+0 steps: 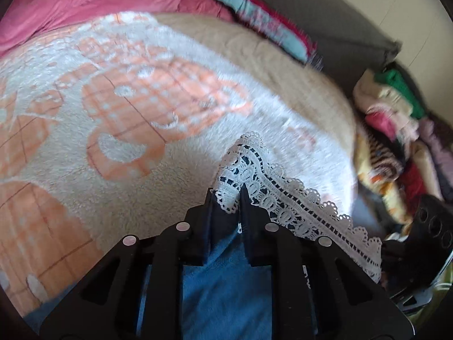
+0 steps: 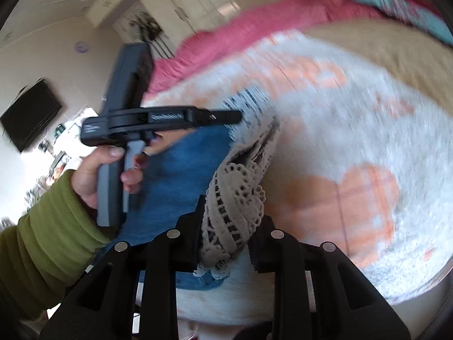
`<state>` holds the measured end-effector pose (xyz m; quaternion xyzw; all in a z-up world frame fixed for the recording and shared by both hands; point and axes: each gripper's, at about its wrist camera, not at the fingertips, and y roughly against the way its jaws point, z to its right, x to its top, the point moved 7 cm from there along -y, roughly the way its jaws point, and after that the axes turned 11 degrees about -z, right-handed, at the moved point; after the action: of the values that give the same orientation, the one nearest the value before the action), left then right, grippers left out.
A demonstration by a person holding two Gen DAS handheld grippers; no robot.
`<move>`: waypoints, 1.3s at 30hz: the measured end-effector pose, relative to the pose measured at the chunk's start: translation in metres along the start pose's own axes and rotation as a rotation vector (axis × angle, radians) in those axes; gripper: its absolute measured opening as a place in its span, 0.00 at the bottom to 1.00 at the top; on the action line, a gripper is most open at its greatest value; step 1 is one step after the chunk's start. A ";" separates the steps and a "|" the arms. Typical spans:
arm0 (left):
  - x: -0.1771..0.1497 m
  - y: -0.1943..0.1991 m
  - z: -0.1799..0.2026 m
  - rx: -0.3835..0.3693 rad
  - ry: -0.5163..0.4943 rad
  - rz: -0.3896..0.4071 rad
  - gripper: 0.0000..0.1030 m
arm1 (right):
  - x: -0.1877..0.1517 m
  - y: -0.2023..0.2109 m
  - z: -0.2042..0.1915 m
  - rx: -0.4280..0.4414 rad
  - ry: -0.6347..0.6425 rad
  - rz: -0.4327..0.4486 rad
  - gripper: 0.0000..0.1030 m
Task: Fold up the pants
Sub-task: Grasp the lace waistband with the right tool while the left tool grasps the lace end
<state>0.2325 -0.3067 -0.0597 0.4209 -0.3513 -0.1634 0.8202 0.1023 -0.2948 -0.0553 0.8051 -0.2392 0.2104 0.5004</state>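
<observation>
Now both tools pinch pants lace hem; blanket open beyond.

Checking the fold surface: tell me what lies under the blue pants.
Under the blue pants lies a fluffy white blanket with orange patterns, spread over the bed. Whatever sits directly beneath the pants' middle is covered; only blanket shows around their lace hem.

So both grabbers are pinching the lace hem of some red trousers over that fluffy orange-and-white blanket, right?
Nearly. The trousers are blue denim, not red, as the right wrist view shows. The rest holds: the left gripper and right gripper both pinch the lace hem above the blanket.
</observation>
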 end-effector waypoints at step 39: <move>-0.141 0.146 -0.138 -0.070 0.416 0.291 0.12 | -0.066 -0.110 -0.201 -0.112 0.636 -0.132 0.25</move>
<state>0.2282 -0.0619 -0.0591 0.3617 -0.2259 0.0343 0.9039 0.0955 -0.0591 -0.0885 0.6841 -0.0294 0.4051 0.6059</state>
